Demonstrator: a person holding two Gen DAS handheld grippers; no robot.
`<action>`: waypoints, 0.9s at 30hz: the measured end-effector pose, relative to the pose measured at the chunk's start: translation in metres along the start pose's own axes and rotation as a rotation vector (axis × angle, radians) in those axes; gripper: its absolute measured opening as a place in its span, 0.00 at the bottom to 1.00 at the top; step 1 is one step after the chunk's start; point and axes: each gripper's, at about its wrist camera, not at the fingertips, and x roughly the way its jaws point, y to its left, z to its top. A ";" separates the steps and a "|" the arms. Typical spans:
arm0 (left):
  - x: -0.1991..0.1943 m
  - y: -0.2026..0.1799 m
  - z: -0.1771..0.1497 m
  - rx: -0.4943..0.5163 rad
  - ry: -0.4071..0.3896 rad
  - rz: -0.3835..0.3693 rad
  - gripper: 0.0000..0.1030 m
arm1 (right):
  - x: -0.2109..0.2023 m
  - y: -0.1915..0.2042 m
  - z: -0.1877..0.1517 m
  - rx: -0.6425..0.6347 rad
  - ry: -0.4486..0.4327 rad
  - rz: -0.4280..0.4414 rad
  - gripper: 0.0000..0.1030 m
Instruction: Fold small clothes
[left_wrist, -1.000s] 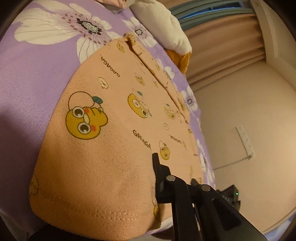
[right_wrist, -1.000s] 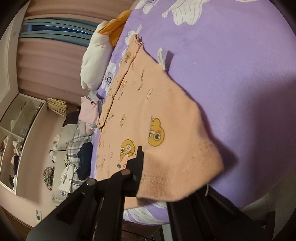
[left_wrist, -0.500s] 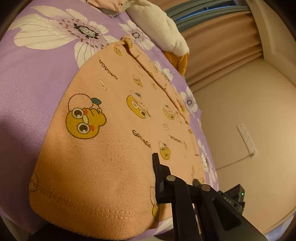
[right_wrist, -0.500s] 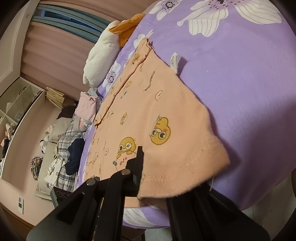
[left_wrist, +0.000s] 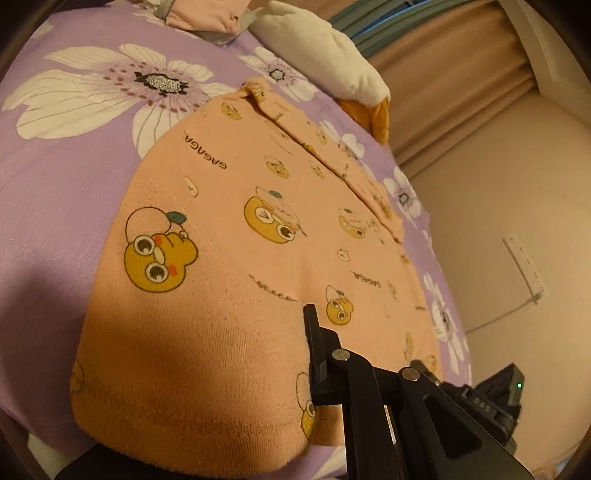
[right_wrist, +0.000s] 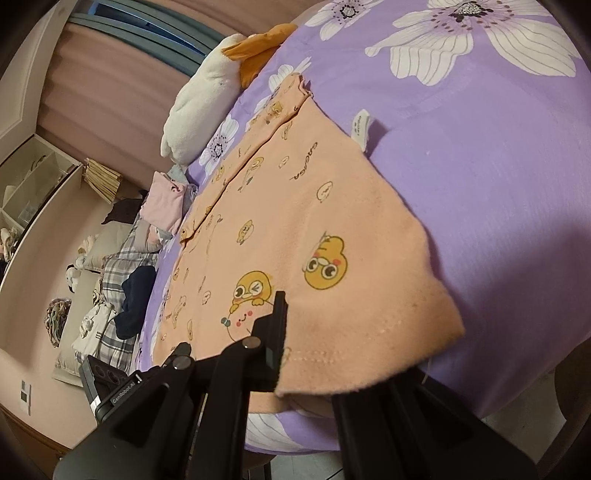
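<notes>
Left wrist view takes in the bed (left_wrist: 66, 155), whose purple sheet with big white flowers fills most of the frame, and across it lies the peach garment (left_wrist: 229, 258) printed with yellow cartoon faces, spread flat with its hemmed edge at the near side of the bed. A white and orange plush toy (left_wrist: 332, 66) sits beyond it by the curtain, and the right wrist view shows a pile of other clothes (right_wrist: 129, 258) off to the side. The left hand-held gripper (left_wrist: 314, 354) is clamped on the hem near one corner, and the right hand-held gripper (right_wrist: 280, 332) is pinched shut on the hem near the other.

Against the frames of a second ago, both views have rolled and tipped, so more of the sheet and the garment's far end now shows, while the grips on the hem look unchanged and the cloth has hardly shifted. This suggests the hem is secured at both corners and the lift is only beginning; the fold itself, likely carrying the hem toward the far end, is not yet made.

A small white label (right_wrist: 360, 129) sticks out from the garment's side seam.
</notes>
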 end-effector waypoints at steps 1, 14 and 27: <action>0.000 0.002 0.000 -0.005 -0.006 -0.009 0.08 | 0.000 -0.001 0.000 0.003 -0.001 0.007 0.00; -0.002 0.001 -0.005 0.070 -0.030 -0.017 0.08 | 0.001 0.003 -0.002 -0.042 -0.029 -0.001 0.00; -0.003 -0.001 -0.007 0.092 -0.041 -0.012 0.08 | 0.002 0.003 0.000 -0.012 -0.025 -0.010 0.00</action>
